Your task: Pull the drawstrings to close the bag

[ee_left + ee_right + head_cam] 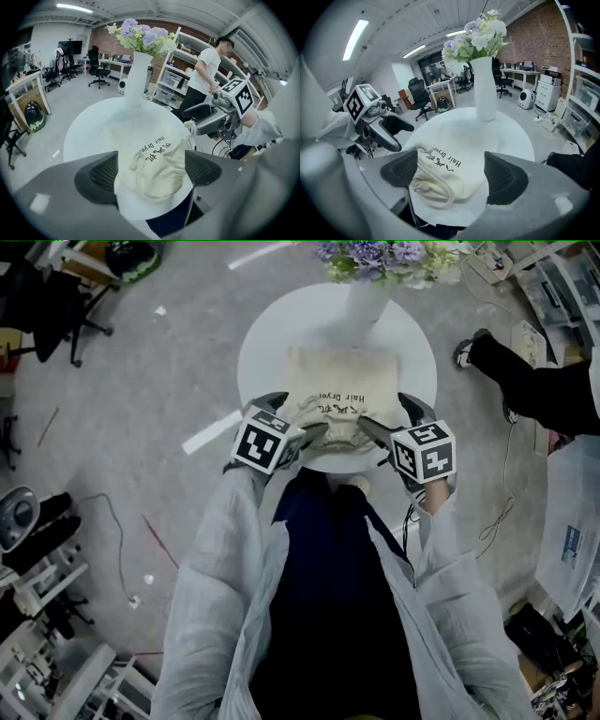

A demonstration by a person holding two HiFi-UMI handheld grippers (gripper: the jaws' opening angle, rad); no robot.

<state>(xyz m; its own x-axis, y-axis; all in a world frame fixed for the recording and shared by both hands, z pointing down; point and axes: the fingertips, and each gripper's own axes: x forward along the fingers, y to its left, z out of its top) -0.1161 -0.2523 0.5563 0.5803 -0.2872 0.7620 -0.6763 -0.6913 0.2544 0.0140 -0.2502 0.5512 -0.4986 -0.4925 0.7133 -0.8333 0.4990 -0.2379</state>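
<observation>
Jaws of the left gripper (150, 172) and right gripper (449, 174) stand spread, pinching nothing; the bag (339, 381) lies on the table (417, 352), mouth gathered. Each should pinch a drawstring (451, 191) near the mouth and pull outward evenly.

A white vase (367, 298) of flowers (380, 255) stands on a round table (267, 348).

A round white counter (265, 351) carries two things. A cream drawstring bag (339, 390) printed "Hair Dryer" lies flat across the middle and near half of the top, its gathered mouth toward the near edge. A tall white vase (367, 302) of purple and white flowers (382, 256) stands upright at the far side, just beyond the bag's far end.
</observation>
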